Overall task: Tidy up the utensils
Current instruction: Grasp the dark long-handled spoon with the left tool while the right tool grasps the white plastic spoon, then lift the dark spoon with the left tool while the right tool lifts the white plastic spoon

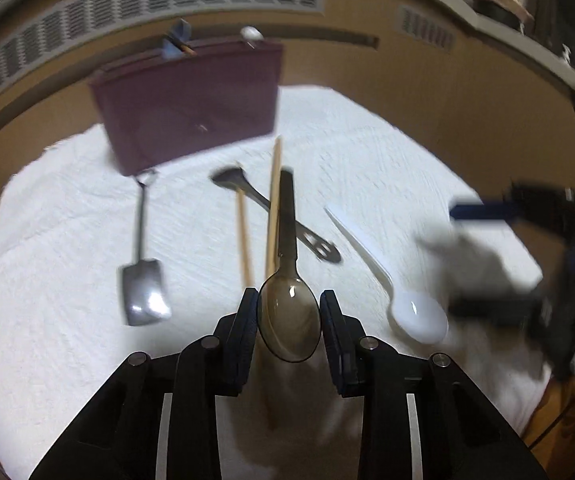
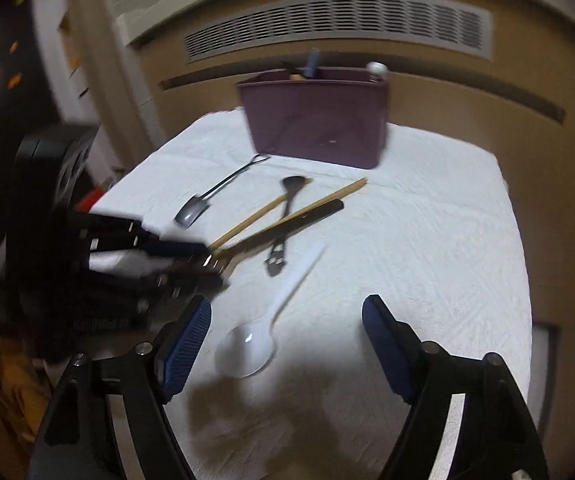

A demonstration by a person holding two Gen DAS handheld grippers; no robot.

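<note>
My left gripper (image 1: 288, 304) is shut on the bowl of a translucent brown spoon (image 1: 289, 312) with a black handle, held above the white cloth; it also shows in the right wrist view (image 2: 203, 264). My right gripper (image 2: 287, 320) is open and empty, hovering over the white plastic spoon (image 2: 255, 344), which also shows in the left wrist view (image 1: 415, 312). A maroon bin (image 1: 191, 108) stands at the far end of the cloth and holds a few utensils. Two wooden chopsticks (image 1: 273, 200), a dark metal utensil (image 1: 279, 216) and a small metal shovel-shaped spoon (image 1: 143, 280) lie on the cloth.
The white cloth (image 2: 427, 240) covers a small table against a tan wall with vents (image 2: 339, 28). In the right wrist view the bin (image 2: 319, 120) is at the far centre. The table's right edge drops off near a floor vent (image 2: 543, 344).
</note>
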